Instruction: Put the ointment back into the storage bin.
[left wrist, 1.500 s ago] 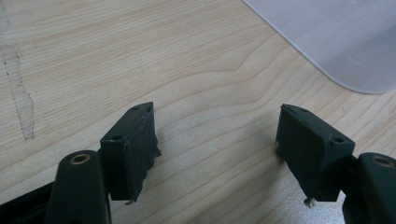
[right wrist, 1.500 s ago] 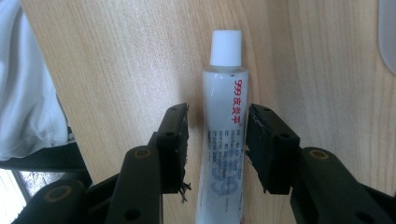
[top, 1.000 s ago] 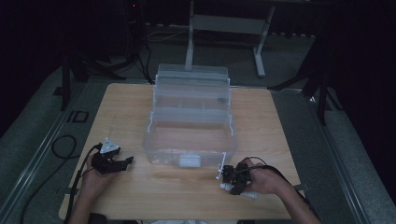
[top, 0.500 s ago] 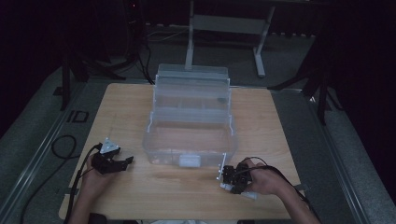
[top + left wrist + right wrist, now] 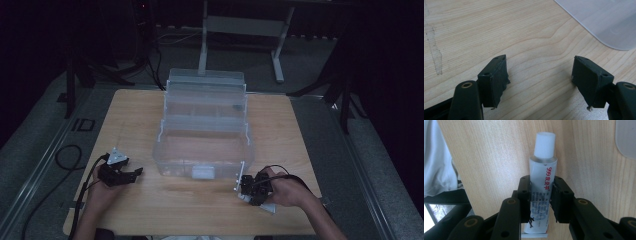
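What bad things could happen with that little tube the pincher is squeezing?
1. The right gripper is clamped on the soft tube's middle, so a harder squeeze might dent it or push cream toward the white cap.
2. The tube is smooth, so it could slip out when lifted.
3. The clear box stands close by, so the tube might bump its front wall going in.

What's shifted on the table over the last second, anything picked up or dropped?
Little has changed. The right tongs have edged slightly toward the table's near edge, by the clear organizer box's front right corner; they are clamped on the white ointment tube. The earlier pictures are too small to show whether that grip is new. The left tongs stay open, resting on the table, and the box has not moved.
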{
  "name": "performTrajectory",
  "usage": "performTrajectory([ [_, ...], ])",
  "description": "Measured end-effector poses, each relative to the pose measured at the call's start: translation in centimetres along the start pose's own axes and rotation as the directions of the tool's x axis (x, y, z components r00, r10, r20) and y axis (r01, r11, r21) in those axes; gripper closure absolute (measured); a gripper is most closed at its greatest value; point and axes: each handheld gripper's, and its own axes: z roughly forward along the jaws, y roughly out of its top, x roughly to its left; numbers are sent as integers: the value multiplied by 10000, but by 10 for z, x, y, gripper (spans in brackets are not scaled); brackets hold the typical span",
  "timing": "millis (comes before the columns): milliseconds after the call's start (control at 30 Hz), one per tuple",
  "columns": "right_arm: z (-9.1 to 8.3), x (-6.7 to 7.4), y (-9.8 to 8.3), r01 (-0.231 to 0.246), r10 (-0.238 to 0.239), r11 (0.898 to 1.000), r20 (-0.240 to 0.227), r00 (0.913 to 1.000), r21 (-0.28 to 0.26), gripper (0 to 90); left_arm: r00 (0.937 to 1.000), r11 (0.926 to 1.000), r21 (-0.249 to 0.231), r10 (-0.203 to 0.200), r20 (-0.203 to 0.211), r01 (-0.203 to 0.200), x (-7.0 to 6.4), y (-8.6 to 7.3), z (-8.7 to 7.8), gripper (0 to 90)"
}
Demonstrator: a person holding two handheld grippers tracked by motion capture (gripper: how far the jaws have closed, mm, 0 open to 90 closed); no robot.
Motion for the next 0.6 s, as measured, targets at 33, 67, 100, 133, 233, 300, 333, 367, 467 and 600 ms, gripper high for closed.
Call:
performTrajectory([
  [33, 0, 0, 0, 0, 0, 10000, 0, 10000, 0, 708, 10000, 10000, 0, 0, 0, 0, 0, 0, 0, 295],
  [67, 1, 0, 0, 44, -44, 10000, 6, 10000, 38, 709, 10000, 10000, 1, 2, 2, -2, 0, 0, 0, 295],
  [100, 1, 0, 1, 65, -65, 10000, 2, 10000, 43, 709, 10000, 10000, 5, 8, 2, -8, 0, 0, 0, 295],
  [133, 1, 0, 1, 92, -92, 9999, -15, 10000, 64, 709, 10000, 10000, 5, 8, 2, -8, 0, 0, 0, 295],
  [233, 0, 0, 1, 102, -102, 9999, -7, 9999, 106, 710, 10000, 10000, -1, 0, 2, 0, 0, 0, 0, 295],
  [300, -2, 0, 1, 129, -130, 9998, 68, 9999, 138, 710, 10000, 10000, 2, 3, 2, -3, 0, 0, 0, 295],
  [333, -3, 0, 0, 81, -82, 9999, 73, 9999, 124, 710, 10000, 10000, 2, 3, 2, -3, 0, 0, 0, 295],
  [367, -4, -1, 0, 98, -99, 9999, 84, 9999, 137, 710, 10000, 10000, 11, 7, 1, -7, 0, 0, 0, 295],
  [467, -6, -2, -1, 67, -69, 9999, 114, 9999, 126, 710, 10000, 10000, 0, 2, 2, -2, 0, 0, 0, 295],
  [600, -12, -3, -2, 50, -52, 9998, 87, 9999, 210, 710, 10000, 10000, 12, 8, 0, -8, 0, 0, 0, 295],
])
